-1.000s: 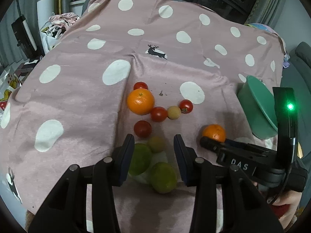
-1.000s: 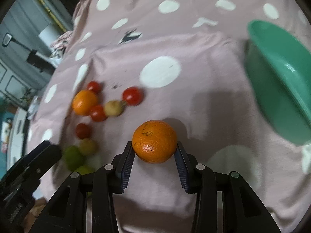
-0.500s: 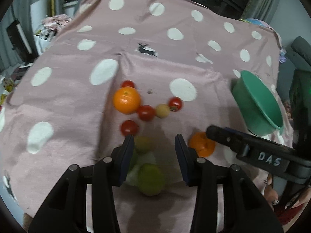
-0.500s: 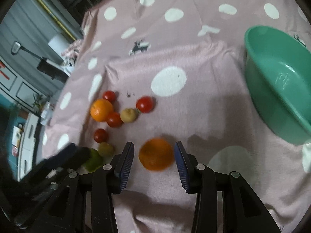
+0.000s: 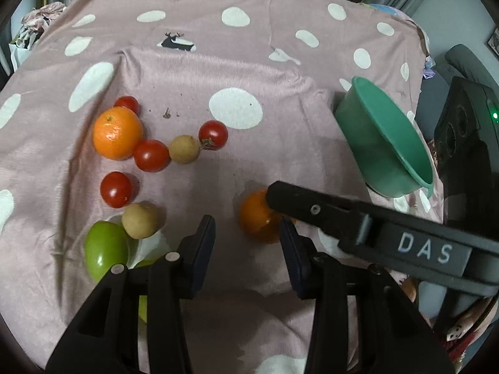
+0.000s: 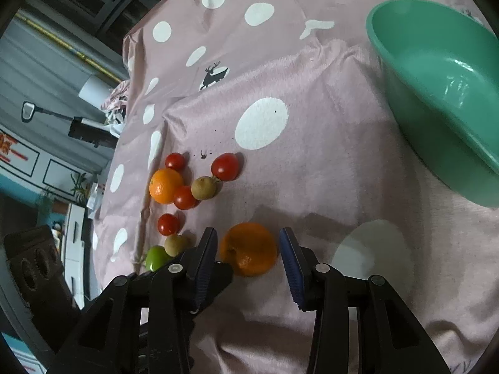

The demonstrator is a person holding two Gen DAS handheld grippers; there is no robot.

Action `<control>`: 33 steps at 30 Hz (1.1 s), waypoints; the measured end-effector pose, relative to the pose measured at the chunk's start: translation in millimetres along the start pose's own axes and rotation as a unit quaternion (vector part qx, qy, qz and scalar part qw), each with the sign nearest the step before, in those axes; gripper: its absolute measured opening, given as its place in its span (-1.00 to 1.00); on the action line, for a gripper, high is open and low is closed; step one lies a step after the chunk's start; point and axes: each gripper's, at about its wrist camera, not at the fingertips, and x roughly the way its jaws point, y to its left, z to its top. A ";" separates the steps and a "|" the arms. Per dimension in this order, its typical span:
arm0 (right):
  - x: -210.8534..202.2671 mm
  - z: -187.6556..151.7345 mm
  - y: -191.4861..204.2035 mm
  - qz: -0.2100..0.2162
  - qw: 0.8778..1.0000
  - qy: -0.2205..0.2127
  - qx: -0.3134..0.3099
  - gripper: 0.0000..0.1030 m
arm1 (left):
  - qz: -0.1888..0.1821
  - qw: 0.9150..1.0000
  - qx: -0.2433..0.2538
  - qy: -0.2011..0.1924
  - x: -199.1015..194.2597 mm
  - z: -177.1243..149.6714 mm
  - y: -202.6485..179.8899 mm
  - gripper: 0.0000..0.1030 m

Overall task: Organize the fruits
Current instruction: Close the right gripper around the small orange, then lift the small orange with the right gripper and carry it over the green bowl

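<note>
Glossy green plastic bowl (image 6: 436, 71), matt fuzzy pink cloth (image 6: 312, 171), shiny-skinned tomatoes (image 5: 152, 155), dimpled orange (image 5: 117, 132).

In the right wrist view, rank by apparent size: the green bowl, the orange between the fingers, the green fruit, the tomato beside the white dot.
1. Green plastic bowl, clearly largest.
2. Orange between the right fingers.
3. Red tomato and green round fruit: unranked, since the fruit is partly hidden.

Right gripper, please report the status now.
Right gripper open, empty. Left gripper open, empty. Orange on the cloth between right fingers, ungripped. Green bowl empty; path clear.
</note>
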 end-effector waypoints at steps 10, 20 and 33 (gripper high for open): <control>13.9 3.6 -9.6 0.009 1.000 0.020 0.006 -0.15 | -0.034 0.999 -0.009 0.023 12.0 3.6 -0.8 -0.18; 12.6 2.4 -8.6 0.014 1.000 0.021 -0.006 -0.17 | -0.032 0.999 0.005 0.021 13.0 0.9 -5.8 -0.25; -72.6 5.6 16.2 0.027 0.993 -0.108 -0.049 -0.17 | -0.031 0.992 0.094 -0.077 -46.7 28.5 -70.6 -0.27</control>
